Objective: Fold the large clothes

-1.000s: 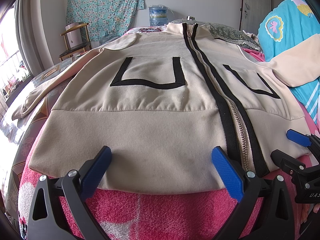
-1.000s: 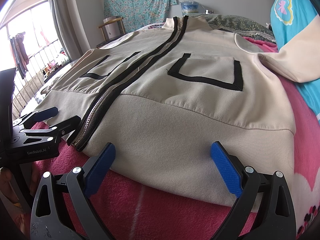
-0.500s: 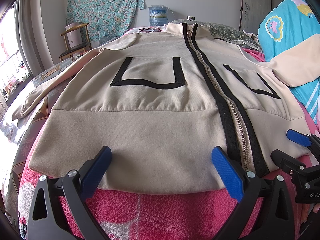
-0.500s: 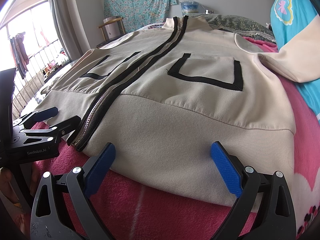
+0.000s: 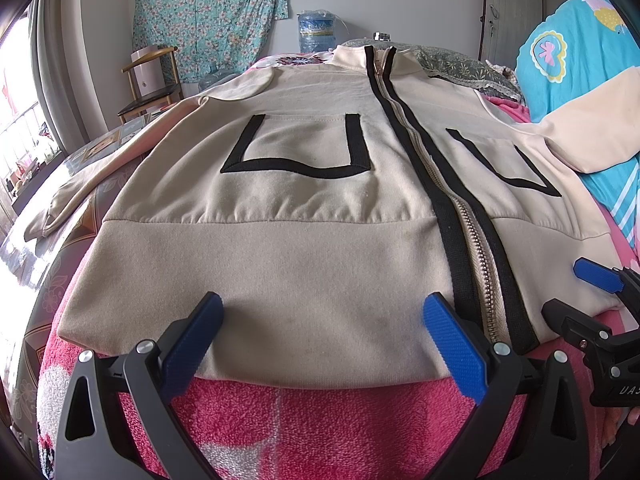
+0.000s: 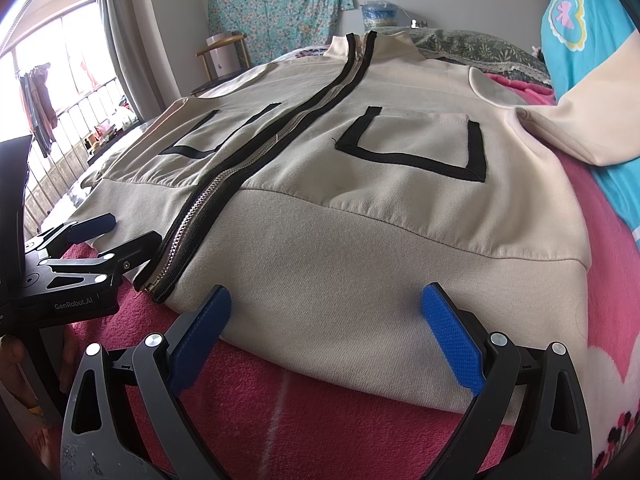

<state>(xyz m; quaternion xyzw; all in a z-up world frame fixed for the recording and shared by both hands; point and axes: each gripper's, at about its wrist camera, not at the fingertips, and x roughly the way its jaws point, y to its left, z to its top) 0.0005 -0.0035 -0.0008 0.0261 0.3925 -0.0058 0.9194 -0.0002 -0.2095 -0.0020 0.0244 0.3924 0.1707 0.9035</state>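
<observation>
Items I cannot fully account for:
- jacket (image 5: 300, 248): right sleeve (image 5: 592, 120) runs out of frame at the right edge in both views; left cuff (image 5: 44, 224) is washed out by glare.
- right gripper (image 5: 600, 304): cut off at the left view's edge.
- water bottle (image 5: 316, 32): label too small to read.
- pink blanket (image 6: 280, 400): mostly hidden beneath the jacket.

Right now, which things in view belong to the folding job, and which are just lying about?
Job: beige zip jacket, left gripper and right gripper, jaws open at its hem.

Lying about: pink blanket, blue cartoon bedding, water jug, wooden chair, floral cloth.
</observation>
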